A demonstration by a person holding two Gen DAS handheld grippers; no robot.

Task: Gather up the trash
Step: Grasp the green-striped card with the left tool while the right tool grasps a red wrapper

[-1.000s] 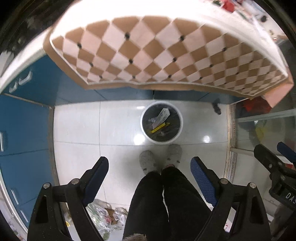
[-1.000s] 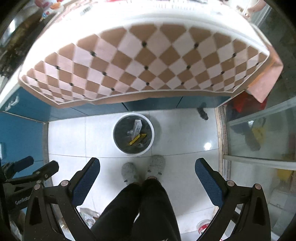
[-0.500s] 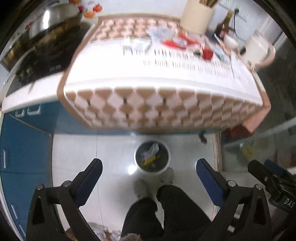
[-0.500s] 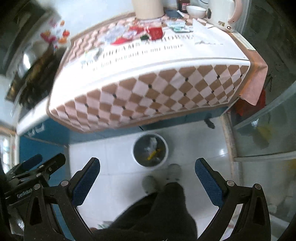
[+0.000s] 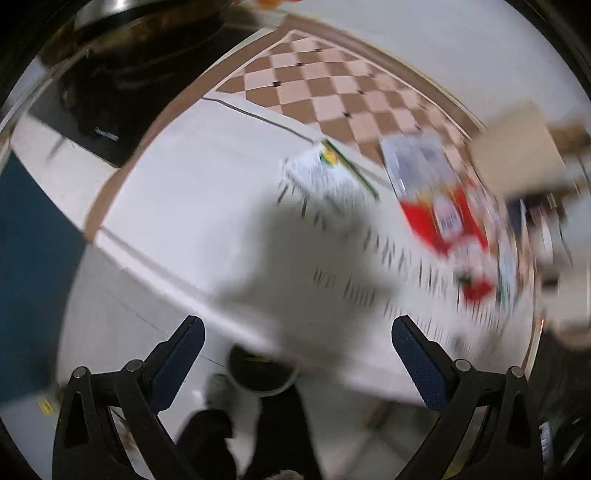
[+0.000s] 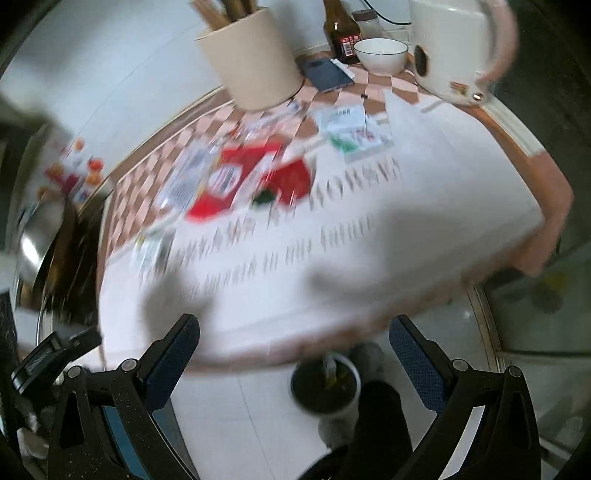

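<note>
Both views are motion-blurred. My left gripper [image 5: 295,358] is open and empty above the near edge of the counter. My right gripper [image 6: 293,356] is open and empty too. Wrappers lie on the white and checkered cloth [image 6: 424,206]: a red wrapper [image 5: 445,218], which also shows in the right wrist view [image 6: 236,181], a clear silvery packet [image 5: 417,162], and a white and green packet [image 5: 332,173]. Another white and green packet [image 6: 354,136] lies farther right. The trash bin [image 6: 325,387] stands on the floor below the counter, with trash inside; it also shows in the left wrist view [image 5: 262,374].
A beige utensil holder [image 6: 255,62], a sauce bottle [image 6: 341,35], a white bowl [image 6: 380,55], a phone [image 6: 327,74] and a white kettle [image 6: 454,48] stand at the counter's back. A stove with a pot [image 6: 37,236] is at left. The person's legs [image 6: 380,417] stand by the bin.
Both grippers have swung up from looking at the floor and bin to looking over the countertop, closer to the wrappers. Both stay open and empty.
</note>
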